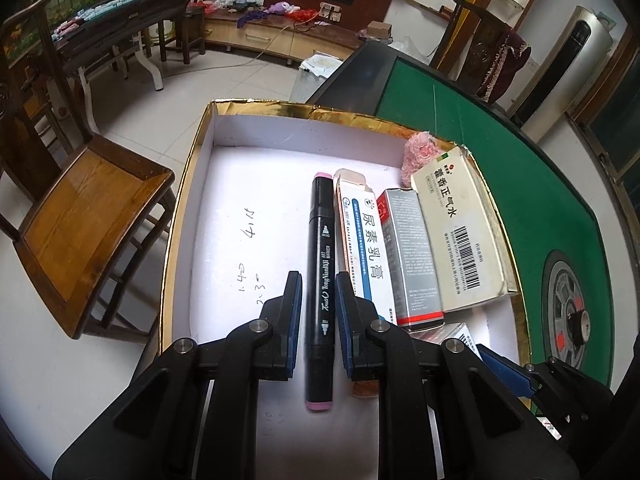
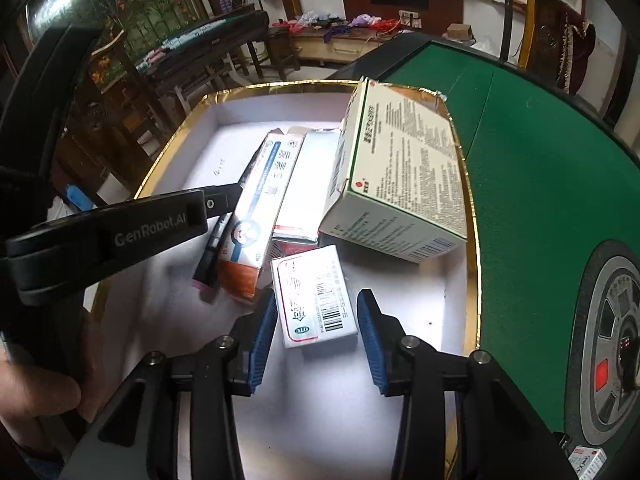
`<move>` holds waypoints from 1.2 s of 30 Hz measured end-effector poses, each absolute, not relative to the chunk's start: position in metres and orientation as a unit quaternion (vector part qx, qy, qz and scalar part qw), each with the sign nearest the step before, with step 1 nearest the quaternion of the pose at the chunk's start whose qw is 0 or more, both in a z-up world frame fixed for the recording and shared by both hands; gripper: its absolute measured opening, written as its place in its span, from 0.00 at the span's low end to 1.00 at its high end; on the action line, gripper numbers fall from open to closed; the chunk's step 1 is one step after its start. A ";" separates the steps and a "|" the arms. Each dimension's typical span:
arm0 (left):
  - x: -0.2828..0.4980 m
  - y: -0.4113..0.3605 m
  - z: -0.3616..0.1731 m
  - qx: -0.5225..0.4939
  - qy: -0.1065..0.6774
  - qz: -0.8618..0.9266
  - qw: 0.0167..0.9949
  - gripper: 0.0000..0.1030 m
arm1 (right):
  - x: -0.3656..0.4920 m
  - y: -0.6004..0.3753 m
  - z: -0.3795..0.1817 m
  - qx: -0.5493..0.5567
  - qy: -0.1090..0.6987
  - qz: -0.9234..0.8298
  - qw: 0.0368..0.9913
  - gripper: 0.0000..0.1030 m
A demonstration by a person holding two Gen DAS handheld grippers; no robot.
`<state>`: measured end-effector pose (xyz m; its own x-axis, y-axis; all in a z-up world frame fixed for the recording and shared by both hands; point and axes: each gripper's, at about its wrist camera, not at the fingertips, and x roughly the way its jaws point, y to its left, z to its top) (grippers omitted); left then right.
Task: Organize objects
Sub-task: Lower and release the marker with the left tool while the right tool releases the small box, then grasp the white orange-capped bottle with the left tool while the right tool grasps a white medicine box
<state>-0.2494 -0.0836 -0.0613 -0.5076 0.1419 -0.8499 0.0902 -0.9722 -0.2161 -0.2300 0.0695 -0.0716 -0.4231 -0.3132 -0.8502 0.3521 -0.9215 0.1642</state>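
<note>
A gold-rimmed box [image 1: 188, 184] with a white floor holds the objects. My left gripper [image 1: 318, 276] is shut on a black marker [image 1: 321, 240] with pink ends, which runs lengthwise between the pads just left of a blue-and-white ointment carton [image 1: 360, 232]. Beside that lie a silver carton [image 1: 412, 256] and a cream medicine box [image 1: 460, 232]. In the right wrist view my right gripper [image 2: 316, 296] stands open around a small white barcode box [image 2: 310, 280] lying on the floor, with narrow gaps at both pads. The marker [image 2: 212, 252] shows there too.
A pink plush [image 1: 420, 152] sits in the box's far right corner. The large medicine box [image 2: 400, 168] leans tilted on the right rim. The box rests on a green felt table [image 1: 540, 184]; a wooden chair [image 1: 88, 216] stands to the left. A hand [image 2: 36, 392] holds the left gripper.
</note>
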 end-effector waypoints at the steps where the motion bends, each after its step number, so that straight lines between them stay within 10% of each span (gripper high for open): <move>1: -0.249 -0.083 -0.060 -0.495 -0.116 0.861 0.016 0.16 | -0.229 0.070 -0.071 0.498 0.019 -0.844 0.198 0.40; 36: -0.137 0.043 -0.004 -0.388 0.018 0.877 0.283 0.15 | -0.066 0.343 -0.022 0.340 -0.194 -0.906 0.159 0.54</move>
<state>-0.1371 0.0425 -0.0044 -0.5392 0.4814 -0.6911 -0.5098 -0.8397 -0.1871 -0.0662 0.3432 -0.0222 -0.7179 -0.4210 -0.5545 0.1570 -0.8738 0.4602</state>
